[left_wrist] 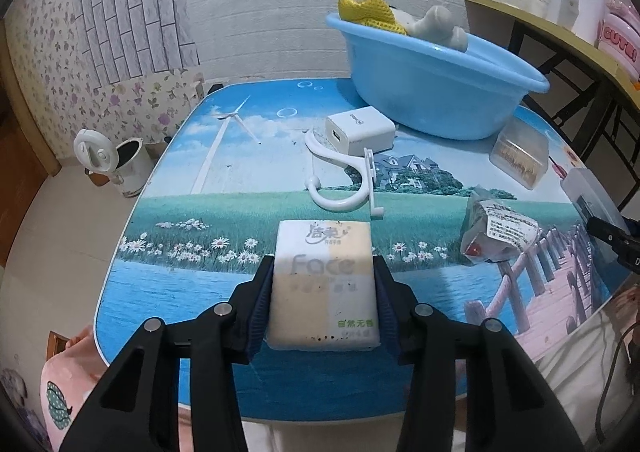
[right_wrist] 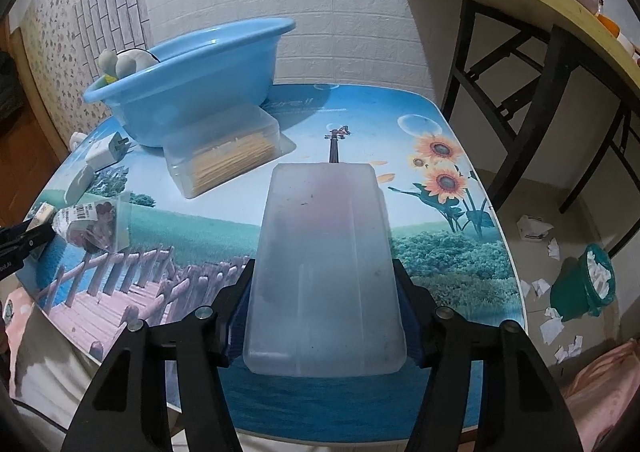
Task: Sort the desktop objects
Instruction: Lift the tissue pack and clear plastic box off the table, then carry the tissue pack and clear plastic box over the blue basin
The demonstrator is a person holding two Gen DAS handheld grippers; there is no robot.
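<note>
The left gripper (left_wrist: 323,292) has its jaws clamped on the two sides of a tissue pack (left_wrist: 323,284), which lies at the near edge of the table (left_wrist: 200,284). "Face" reads clearly on the pack; the Chinese brand above it and the green line at its corner are legible as characters only. The right gripper (right_wrist: 324,308) grips a frosted plastic case (right_wrist: 324,260) from both sides (its contents are only a pinkish blur through the lid). The crinkled packet (left_wrist: 494,232) carries a printed label too small to read. A toothpick box (left_wrist: 519,156) sits just beside the blue basin (left_wrist: 432,92), whose wall hides most of the yellow cloth (left_wrist: 368,10) and pale toy (left_wrist: 436,24) inside. The white charger (left_wrist: 360,132) bears a faint grey logo, unreadable. The white hook (left_wrist: 340,180) lies between charger and tissue pack. On the shelf, a pink tub (left_wrist: 620,42) reads "CUTE!", cut off at the edge.
</note>
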